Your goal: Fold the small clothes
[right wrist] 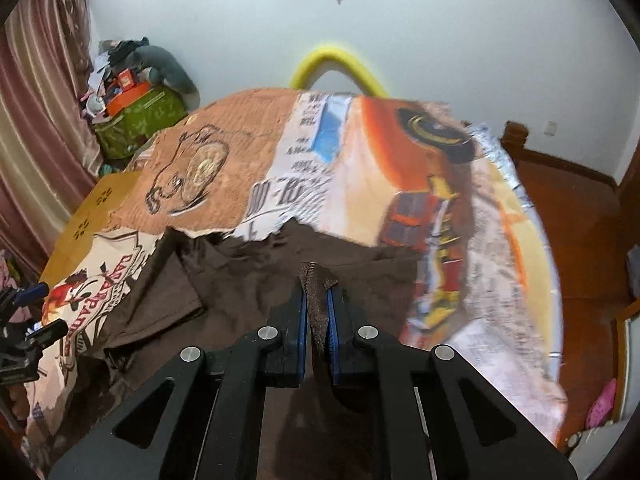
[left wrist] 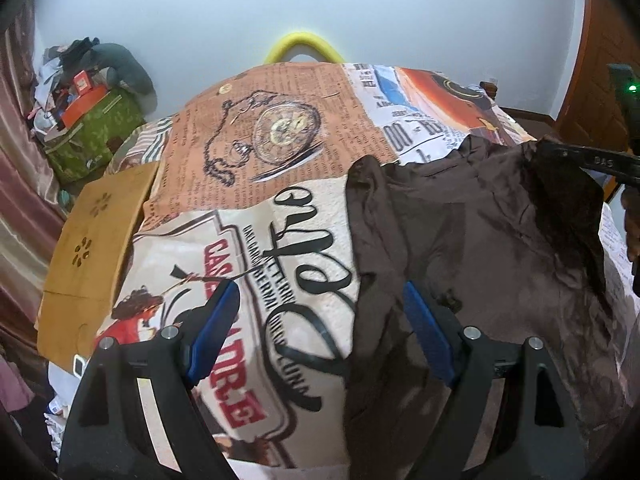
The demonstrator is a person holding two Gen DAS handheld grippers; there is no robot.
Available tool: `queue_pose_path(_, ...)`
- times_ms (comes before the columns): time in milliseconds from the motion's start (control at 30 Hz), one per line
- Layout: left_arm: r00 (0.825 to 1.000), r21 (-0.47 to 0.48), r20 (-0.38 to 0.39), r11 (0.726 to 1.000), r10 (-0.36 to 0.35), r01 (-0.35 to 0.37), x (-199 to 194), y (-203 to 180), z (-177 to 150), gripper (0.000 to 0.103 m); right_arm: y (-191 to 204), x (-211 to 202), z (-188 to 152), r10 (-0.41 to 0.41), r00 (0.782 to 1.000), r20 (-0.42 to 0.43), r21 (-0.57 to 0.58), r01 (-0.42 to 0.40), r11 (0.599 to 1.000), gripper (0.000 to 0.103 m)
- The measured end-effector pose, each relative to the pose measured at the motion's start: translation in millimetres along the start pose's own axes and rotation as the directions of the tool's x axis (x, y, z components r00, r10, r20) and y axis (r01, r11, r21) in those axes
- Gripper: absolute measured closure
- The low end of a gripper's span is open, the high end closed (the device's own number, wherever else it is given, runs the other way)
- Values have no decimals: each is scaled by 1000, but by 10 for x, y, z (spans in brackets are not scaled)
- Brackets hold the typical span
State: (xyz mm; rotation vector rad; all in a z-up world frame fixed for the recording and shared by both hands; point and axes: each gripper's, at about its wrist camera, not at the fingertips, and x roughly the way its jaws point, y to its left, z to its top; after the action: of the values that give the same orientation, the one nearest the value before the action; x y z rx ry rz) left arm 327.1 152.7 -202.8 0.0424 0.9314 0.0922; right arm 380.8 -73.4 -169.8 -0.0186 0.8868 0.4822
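A small brown garment [left wrist: 480,240] lies crumpled on the printed cloth, right of centre in the left wrist view. My left gripper [left wrist: 318,292] hovers open over its left edge, with one blue pad above the print and the other above the brown fabric, gripping nothing. In the right wrist view my right gripper [right wrist: 317,286] is shut on a raised fold of the brown garment [right wrist: 240,272], and the pinched edge sticks up between the blue pads. The right gripper [left wrist: 560,151] also shows at the far right of the left wrist view, lifting a corner of the garment. The left gripper [right wrist: 44,311] sits at that view's left edge.
A printed cloth [left wrist: 280,140] covers the table. A tan board [left wrist: 92,248] lies along its left side. A yellow curved tube [left wrist: 304,42] rises behind the far edge. A green box with clutter [left wrist: 92,136] and a curtain stand at the left. Wooden floor [right wrist: 580,208] lies to the right.
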Motion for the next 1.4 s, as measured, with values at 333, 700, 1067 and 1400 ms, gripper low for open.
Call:
queue_pose_path(333, 1000, -45, -26, 999, 2, -3, 23, 113, -84, 20, 143, -75, -43, 48, 999, -21, 8, -47, 999, 64)
queue_pose_path(700, 999, -39, -43, 999, -12, 11, 26, -45, -88, 20, -85, -542, -331, 19, 1000, -9, 14, -19, 1000, 63)
queue_pose_path(1067, 994, -31, -106, 999, -15, 12, 366, -153, -100, 20, 68, -175, -743, 33, 996, -77, -56, -38, 998, 63)
queue_pose_path(1400, 990, -24, -131, 998, -55, 53, 617, -383, -20, 19, 145, -70, -744, 50, 998, -48, -40, -52, 998, 93)
